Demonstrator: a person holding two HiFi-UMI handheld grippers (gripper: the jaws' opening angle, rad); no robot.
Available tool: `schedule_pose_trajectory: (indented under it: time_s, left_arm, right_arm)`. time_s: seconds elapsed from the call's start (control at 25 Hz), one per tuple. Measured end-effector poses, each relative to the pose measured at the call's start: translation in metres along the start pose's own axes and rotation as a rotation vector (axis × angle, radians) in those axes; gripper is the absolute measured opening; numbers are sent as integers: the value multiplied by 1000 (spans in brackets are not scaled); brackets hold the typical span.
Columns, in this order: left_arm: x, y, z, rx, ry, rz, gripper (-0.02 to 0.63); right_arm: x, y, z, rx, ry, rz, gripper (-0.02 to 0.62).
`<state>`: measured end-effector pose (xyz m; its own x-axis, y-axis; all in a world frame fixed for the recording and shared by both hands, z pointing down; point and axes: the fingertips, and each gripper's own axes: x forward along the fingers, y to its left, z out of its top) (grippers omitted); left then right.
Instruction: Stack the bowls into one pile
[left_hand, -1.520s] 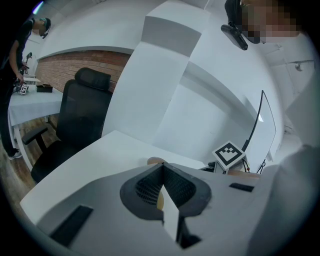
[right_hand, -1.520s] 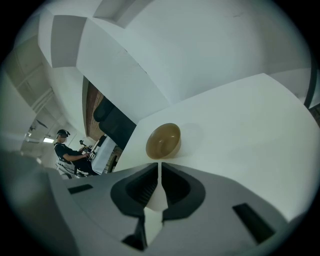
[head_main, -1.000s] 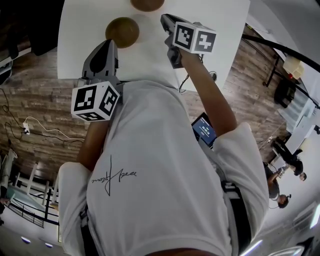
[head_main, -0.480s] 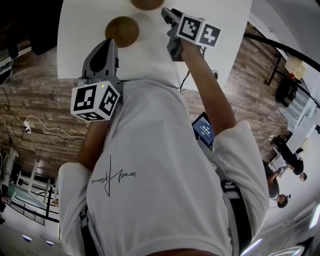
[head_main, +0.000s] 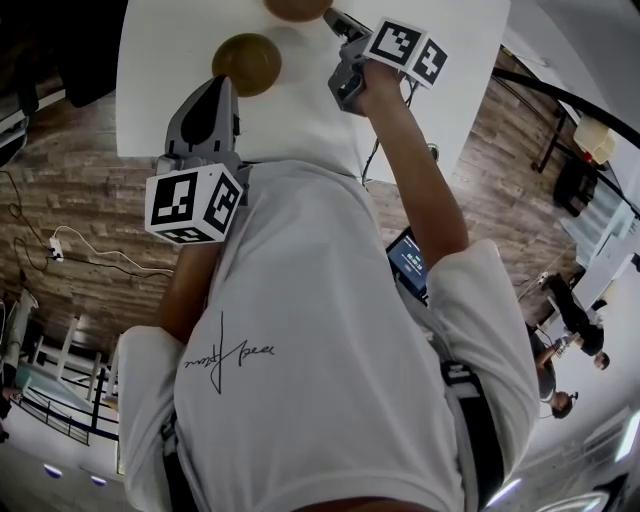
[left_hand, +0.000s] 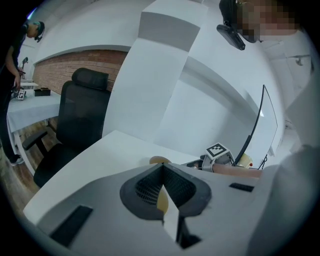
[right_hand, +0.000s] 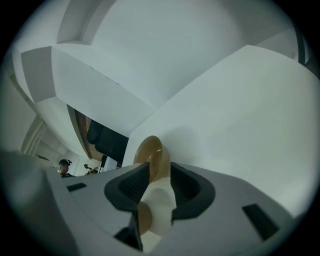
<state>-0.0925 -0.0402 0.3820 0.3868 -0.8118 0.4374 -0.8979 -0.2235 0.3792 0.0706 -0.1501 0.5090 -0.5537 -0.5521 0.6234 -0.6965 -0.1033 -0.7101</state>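
Bowl (right_hand: 150, 147) rim in just-parted right tool (right_hand: 158, 164)

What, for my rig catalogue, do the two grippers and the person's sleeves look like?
The left gripper and right gripper are grey shells with dark ribbed claw pads; each carries a white cube printed with black square markers. The person wears a white short-sleeved T-shirt with dark script.

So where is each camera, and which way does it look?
Head view: on the person's head, looking steeply down past white shirt and arms at left tool, right tool, table.
Left gripper view: on the left tool, looking along its shut jaws across the table.
Right gripper view: on the right tool; its jaws have just been opening, a tan bowl rim between them.
Shared: head and left gripper views both show the right tool's marker cube.
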Motion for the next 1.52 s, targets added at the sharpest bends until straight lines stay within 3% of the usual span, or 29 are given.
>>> schedule_pose_trajectory:
  time_s: [0.32,0.88,1.52]
  left_arm:
    - [3,4,0,-1,9,0,6]
    - [4,0,-2,22,11,10,6]
    - [2,5,-3,-9,-3,17,6]
  right_arm:
    - [14,3,-5,141,13,31,98]
    - [19,-1,-10,250,22,44,49]
    - [19,-6,-15,318,31,42,23]
